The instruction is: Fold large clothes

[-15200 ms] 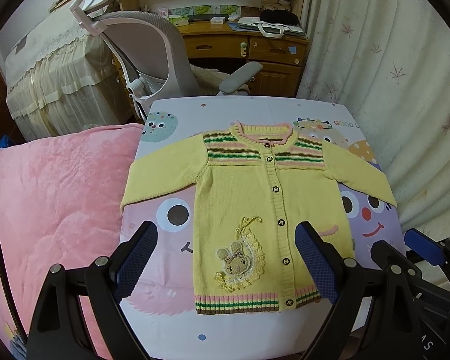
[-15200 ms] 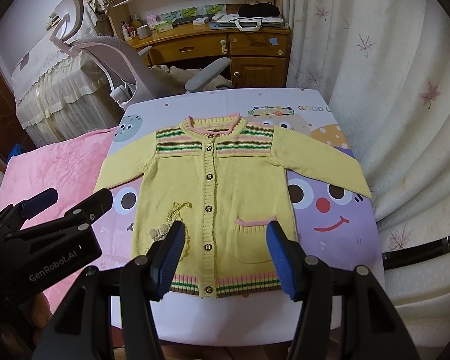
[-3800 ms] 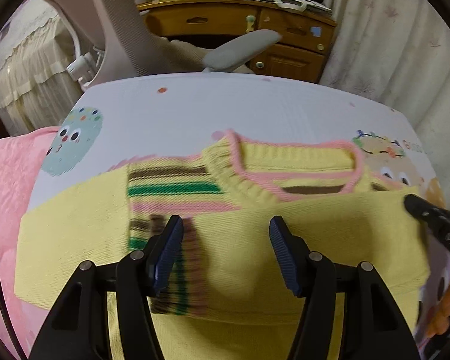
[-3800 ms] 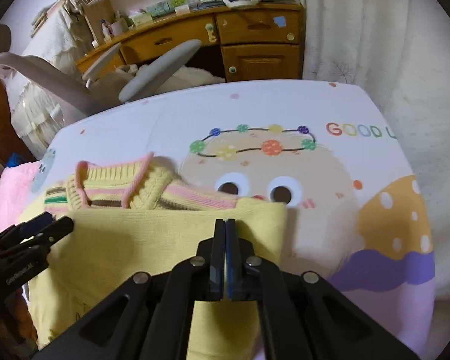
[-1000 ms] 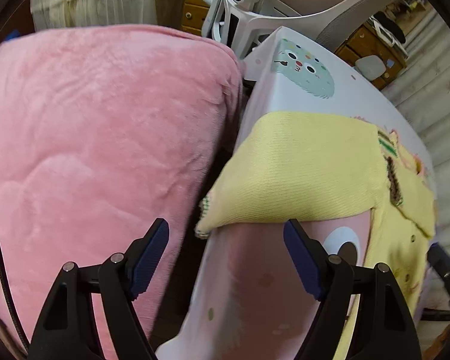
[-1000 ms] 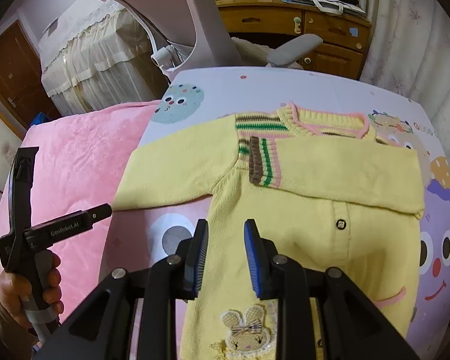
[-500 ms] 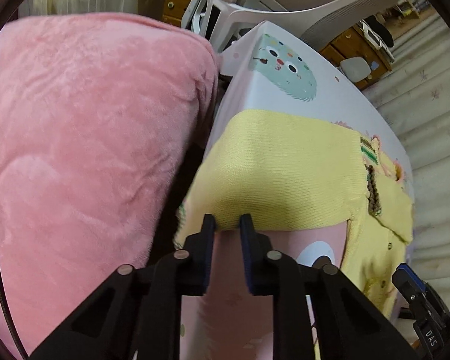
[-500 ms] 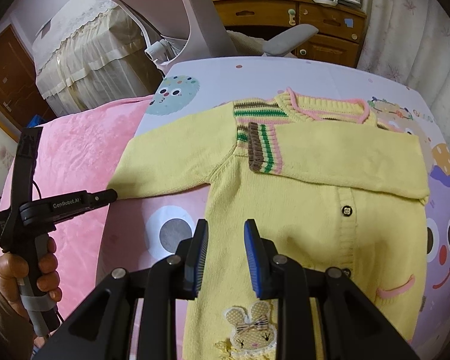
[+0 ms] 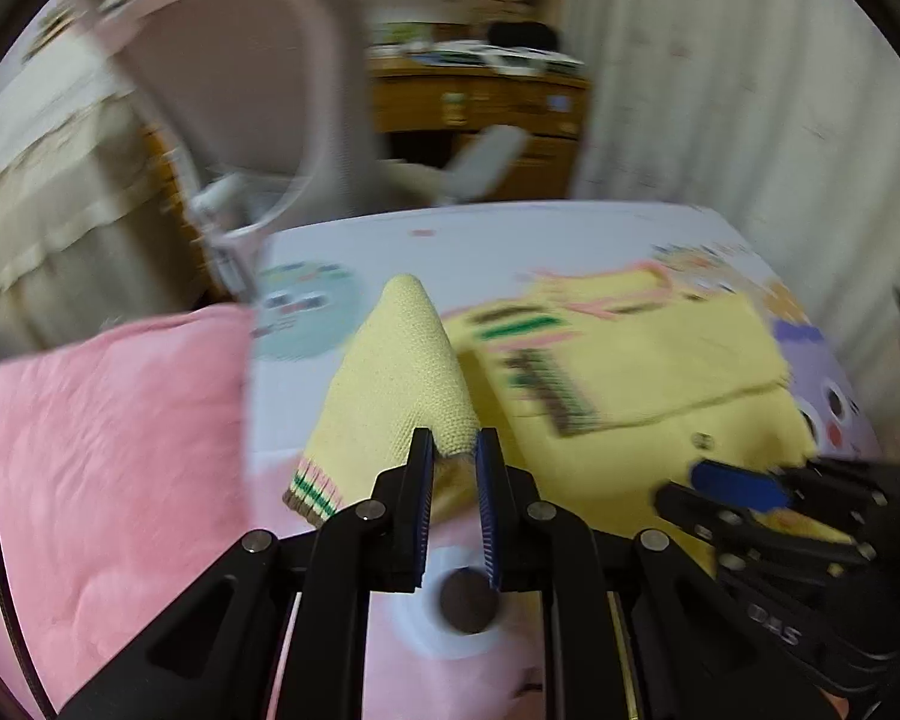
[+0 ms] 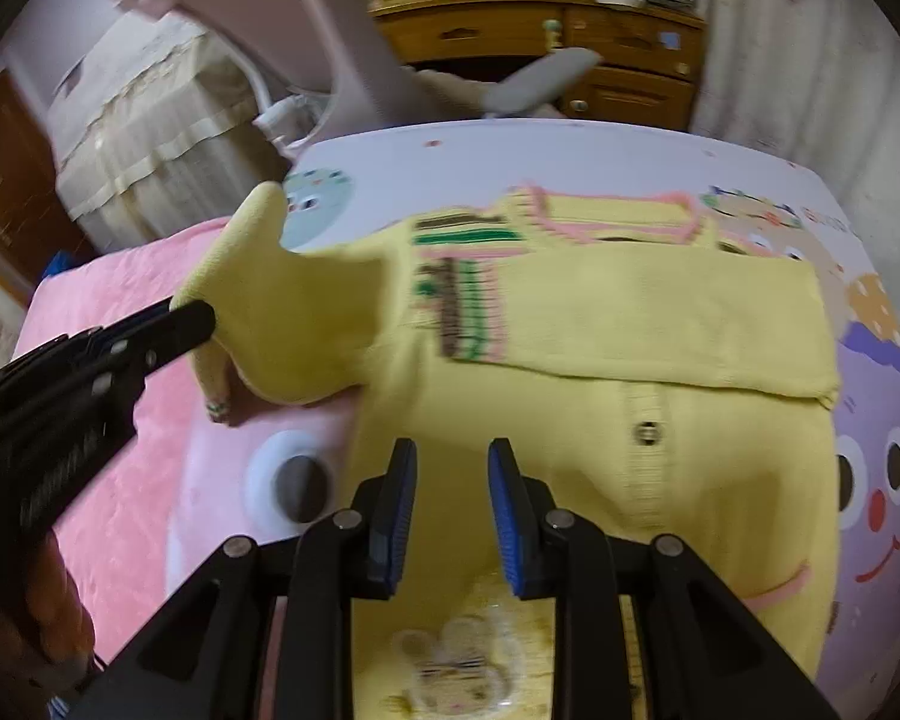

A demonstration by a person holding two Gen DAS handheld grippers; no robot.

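Note:
A yellow knit cardigan (image 10: 630, 330) lies face up on the cartoon-print table cover (image 10: 510, 156), with its right sleeve folded across the chest. My left gripper (image 9: 455, 450) is shut on the left sleeve (image 9: 390, 372) near the striped cuff (image 9: 312, 489). The sleeve is lifted off the table into a peak. In the right wrist view the left gripper (image 10: 198, 318) holds the raised sleeve (image 10: 282, 300) at the left. My right gripper (image 10: 453, 456) hovers open over the cardigan's lower body, above the rabbit patch (image 10: 450, 672), with nothing between its fingers.
A pink blanket (image 9: 90, 450) lies to the left of the table. A grey office chair (image 9: 240, 90) stands behind the table, and a wooden desk (image 10: 540, 18) behind that. A pale curtain (image 9: 750, 90) hangs at the right. A hand (image 10: 48, 612) grips the left tool.
My left gripper shut on the sleeve's edge, then lifted it off the table and swung it toward the cardigan body. The right gripper shifted slightly and stayed open.

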